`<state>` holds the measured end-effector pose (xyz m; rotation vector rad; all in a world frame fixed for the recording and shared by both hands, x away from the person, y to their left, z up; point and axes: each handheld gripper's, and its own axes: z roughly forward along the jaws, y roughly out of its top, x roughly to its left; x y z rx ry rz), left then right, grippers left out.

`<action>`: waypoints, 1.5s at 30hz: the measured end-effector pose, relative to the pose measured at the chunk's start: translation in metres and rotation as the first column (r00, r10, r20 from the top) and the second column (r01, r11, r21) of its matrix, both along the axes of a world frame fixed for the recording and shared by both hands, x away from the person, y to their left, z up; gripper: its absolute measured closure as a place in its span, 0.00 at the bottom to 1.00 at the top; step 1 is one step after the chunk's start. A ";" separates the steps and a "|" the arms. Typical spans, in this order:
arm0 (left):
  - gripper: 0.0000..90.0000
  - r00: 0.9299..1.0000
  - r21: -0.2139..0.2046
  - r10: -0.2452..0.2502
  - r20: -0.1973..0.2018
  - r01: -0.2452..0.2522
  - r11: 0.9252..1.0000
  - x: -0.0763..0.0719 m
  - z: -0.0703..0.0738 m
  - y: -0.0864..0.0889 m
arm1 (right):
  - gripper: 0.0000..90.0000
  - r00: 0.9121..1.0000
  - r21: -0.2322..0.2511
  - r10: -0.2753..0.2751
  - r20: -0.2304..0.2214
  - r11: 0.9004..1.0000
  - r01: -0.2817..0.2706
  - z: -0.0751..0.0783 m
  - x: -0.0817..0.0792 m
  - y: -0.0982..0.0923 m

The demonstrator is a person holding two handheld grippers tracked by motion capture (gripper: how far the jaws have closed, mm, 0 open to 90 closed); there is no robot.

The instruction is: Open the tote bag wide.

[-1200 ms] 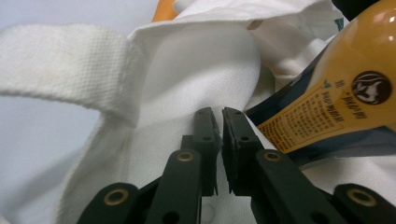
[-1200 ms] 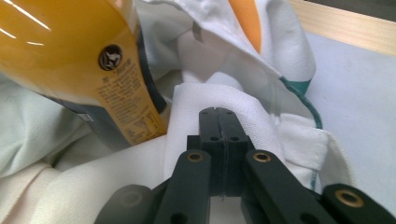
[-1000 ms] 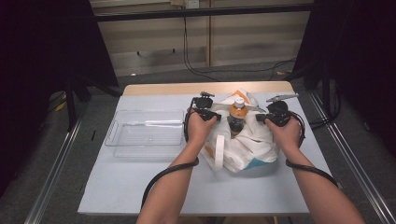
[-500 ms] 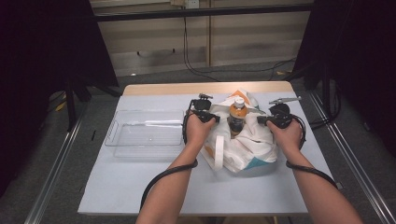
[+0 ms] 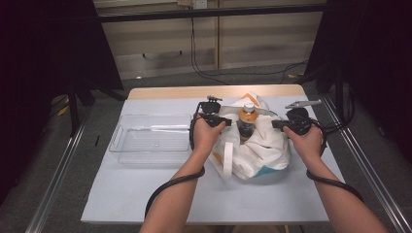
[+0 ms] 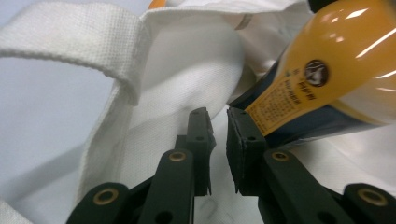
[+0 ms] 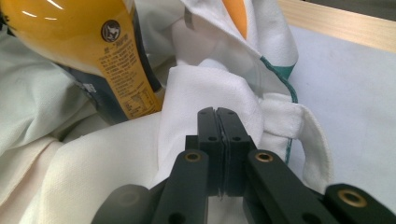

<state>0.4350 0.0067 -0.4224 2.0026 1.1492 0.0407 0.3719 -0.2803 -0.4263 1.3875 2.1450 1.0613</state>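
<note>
Currently the white bag lies mid-table, the orange bottle standing in it. Left gripper: jaws just eased apart to a narrow gap, gripping nothing. Right gripper: jaws pinched together on bag cloth.

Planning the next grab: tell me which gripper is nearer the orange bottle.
Left. The left gripper sits right beside the orange bottle; the right gripper is farther off, across the bag's cloth.

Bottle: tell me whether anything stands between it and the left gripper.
Nothing visible does. The left gripper, whose jaws have just been opening with nothing between them, sits right at the orange bottle. The white tote bag cloth lies beside and behind, not across the gap.
</note>
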 end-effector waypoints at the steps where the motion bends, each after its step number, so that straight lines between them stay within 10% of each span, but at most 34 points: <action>1: 0.88 1.000 0.003 -0.009 0.000 0.009 1.000 -0.001 0.002 0.001 | 0.99 1.000 -0.002 -0.002 0.004 1.000 0.002 0.001 -0.001 -0.001; 45: 0.93 0.997 0.021 0.035 -0.063 -0.034 0.999 -0.027 -0.035 0.026 | 1.00 1.000 0.025 -0.012 -0.009 1.000 0.012 -0.035 -0.014 -0.005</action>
